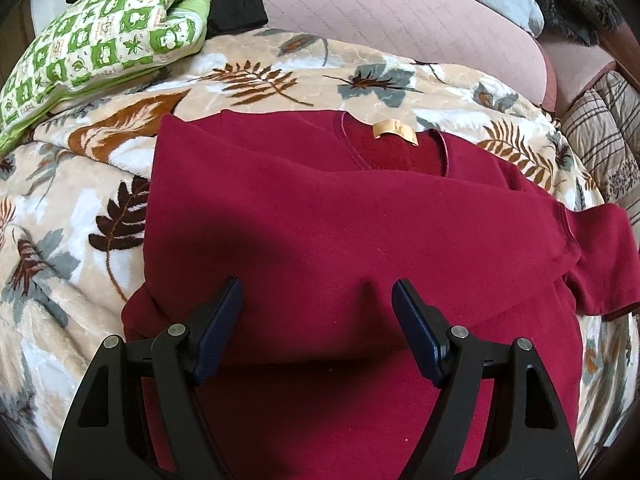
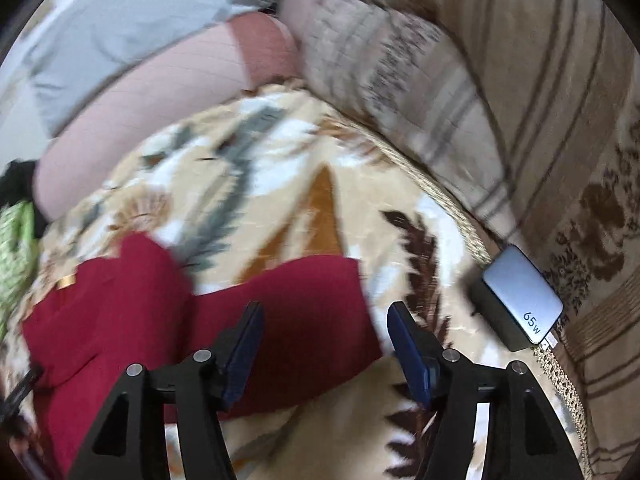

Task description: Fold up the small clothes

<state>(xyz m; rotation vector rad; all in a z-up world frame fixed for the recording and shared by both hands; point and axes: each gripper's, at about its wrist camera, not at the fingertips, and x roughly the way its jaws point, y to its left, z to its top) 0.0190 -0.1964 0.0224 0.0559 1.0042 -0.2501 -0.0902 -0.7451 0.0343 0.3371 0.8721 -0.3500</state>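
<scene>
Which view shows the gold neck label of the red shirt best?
The left wrist view. There the label is sharp, inside the collar of the shirt. In the right wrist view it is only a small blurred strip at the left edge.

Each hand-held gripper (image 1: 318, 292) is black, with blue pads (image 1: 224, 320) and silver screws.

We saw one garment, a dark red top (image 1: 340, 232) of soft, fleecy cloth, lying flat with its round neckline (image 1: 394, 148) away from us and a small tan label (image 1: 396, 131) sewn inside the collar. Its left side was already folded inward, giving a straight edge there. The short right sleeve (image 1: 600, 264) still lay spread out to the side. In the blurred right wrist view we saw that sleeve (image 2: 304, 304) lying flat.
</scene>
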